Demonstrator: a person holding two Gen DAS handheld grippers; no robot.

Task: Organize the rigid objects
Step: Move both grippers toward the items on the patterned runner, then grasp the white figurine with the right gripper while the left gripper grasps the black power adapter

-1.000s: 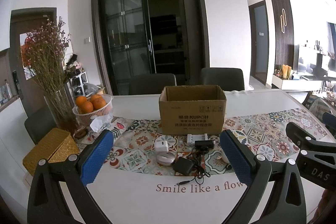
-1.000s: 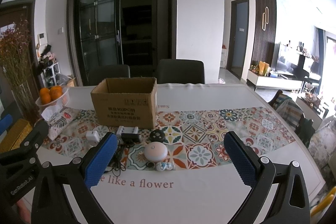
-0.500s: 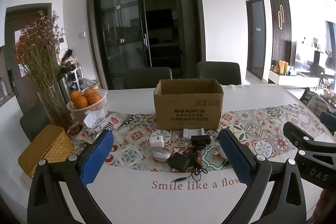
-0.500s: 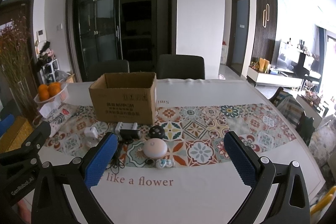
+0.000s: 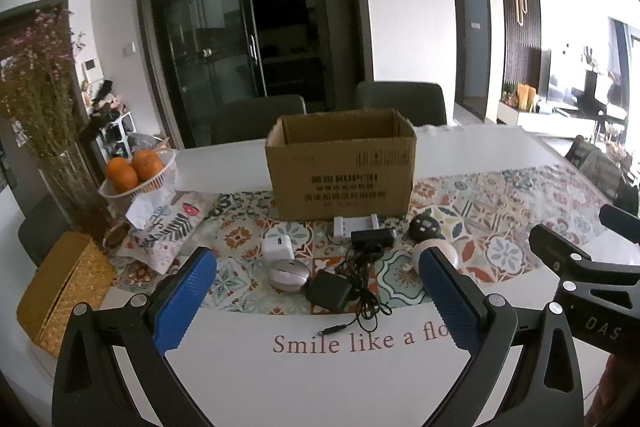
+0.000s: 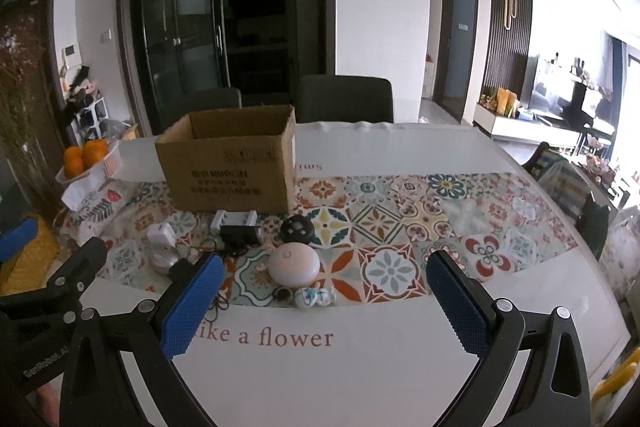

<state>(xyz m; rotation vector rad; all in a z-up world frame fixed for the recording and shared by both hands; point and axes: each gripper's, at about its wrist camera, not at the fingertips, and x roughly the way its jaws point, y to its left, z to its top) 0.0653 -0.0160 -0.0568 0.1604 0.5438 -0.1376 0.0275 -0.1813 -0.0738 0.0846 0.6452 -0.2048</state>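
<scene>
Nearest the cameras, the left gripper (image 5: 318, 297) hangs above the white table (image 5: 320, 379) with its blue-padded fingers (image 5: 184, 297) spread wide and nothing between them, and the right gripper (image 6: 320, 301) is likewise spread wide and empty over the table's near edge. Just beyond the printed red lettering (image 5: 352, 343) on the tabletop lies a cluster of small rigid objects on the near edge of a colourful tile-patterned runner (image 6: 400, 223). In the left wrist view, a black power adapter (image 5: 328, 290) with its tangled black cable (image 5: 370, 301) sits nearest, its plug end reaching onto the bare white surface. Just left of it is a rounded silver computer mouse (image 5: 289, 274), and beyond that a small white cube-shaped charger (image 5: 279, 247). To the right, a pale pink dome-shaped device (image 6: 293, 263) rests on the runner, with a small white crumpled item (image 6: 314, 297) and a small dark ring-shaped piece (image 6: 283, 293) just in front of it. Farther back lie a black rectangular box (image 5: 372, 237), a white flat bracket-like piece (image 5: 356, 225) and a round black disc (image 5: 425, 227). Behind them, close to the white piece, stands an open brown cardboard box (image 5: 342, 163) with printed text on its front. Far left are a woven yellow tissue box (image 5: 60, 291), a patterned fabric pouch (image 5: 168, 231), a white bowl of oranges (image 5: 136, 169) and a glass vase of dried flowers (image 5: 44, 99). Two dark chairs (image 5: 400, 103) stand beyond the table.
</scene>
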